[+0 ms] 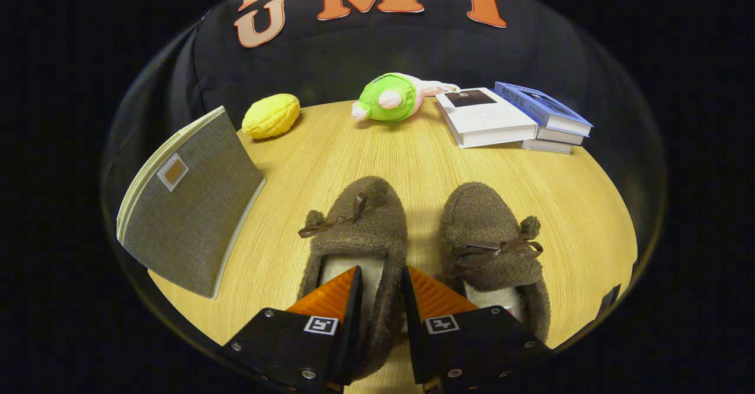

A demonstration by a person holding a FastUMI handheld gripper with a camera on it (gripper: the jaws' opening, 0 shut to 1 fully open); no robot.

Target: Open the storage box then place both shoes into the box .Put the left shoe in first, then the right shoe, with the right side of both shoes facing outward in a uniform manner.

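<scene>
two fuzzy brown slippers with pale fleece lining lie side by side on the wooden tabletop (413,164), toes pointing away, each with a dark ribbon bow and a small pompom on top; the left shoe (360,229) sits just beside the right shoe (489,235) with a narrow strip of wood between them. the storage box (189,205), covered in grey woven fabric with a small brown tag, stands closed and tilted off to the left of the shoes. beyond the shoes, near the booth wall, lie a yellow plush toy (271,115), a green and pink plush toy (392,98) and a stack of books (513,117), all well apart from the shoes. the gripper (381,285) straddles the right side wall of the left shoe, one of the fingers (336,299) inside its opening and the other outside, in the gap between the shoes; they are close together around that wall, though whether both press on it cannot be told
</scene>
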